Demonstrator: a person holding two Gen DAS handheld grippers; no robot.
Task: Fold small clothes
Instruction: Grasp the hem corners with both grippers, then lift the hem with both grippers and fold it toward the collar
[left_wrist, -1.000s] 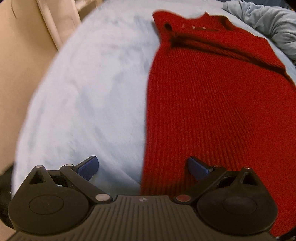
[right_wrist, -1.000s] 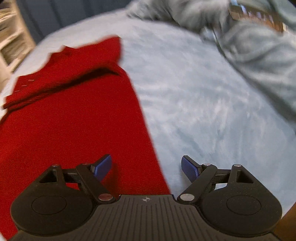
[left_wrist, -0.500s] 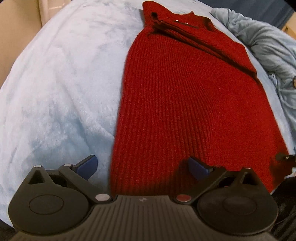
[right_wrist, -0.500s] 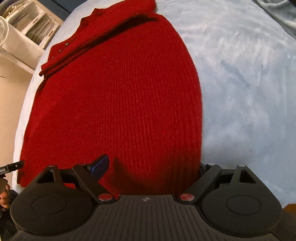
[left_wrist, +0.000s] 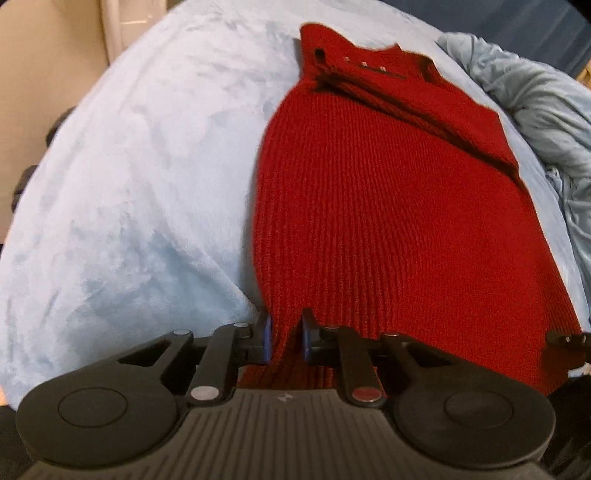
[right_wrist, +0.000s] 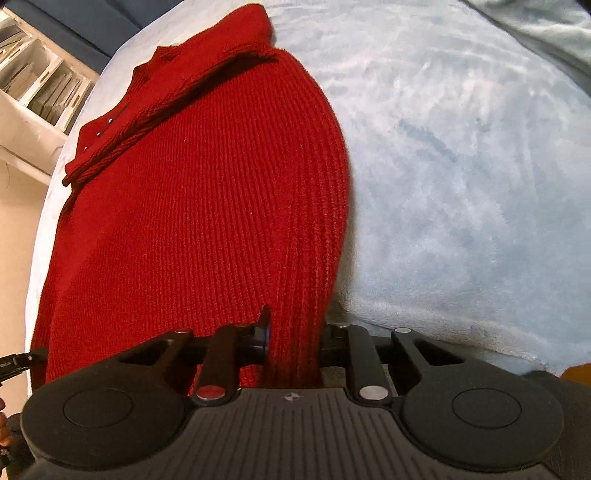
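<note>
A red ribbed knit garment (left_wrist: 388, 221) (right_wrist: 203, 221) lies flat on a light blue fleece blanket (left_wrist: 147, 166) (right_wrist: 461, 166), collar and snap buttons at the far end. My left gripper (left_wrist: 285, 332) has the near left corner of the hem bunched between its blue pads; its jaws are closing on the fabric. My right gripper (right_wrist: 291, 332) pinches the near right corner of the hem the same way, its jaws closing too. The held edges rise slightly off the blanket.
Crumpled grey-blue cloth (left_wrist: 535, 110) lies at the far right of the blanket. A white shelf unit (right_wrist: 40, 85) stands beyond the far left edge. A beige floor shows past the blanket's left side. The right gripper's tip (left_wrist: 569, 338) shows at the hem's right end.
Both grippers went from wide open over the hem to closed on its two near corners. The fabric now gathers into folds between each pair of pads and lifts a little.
</note>
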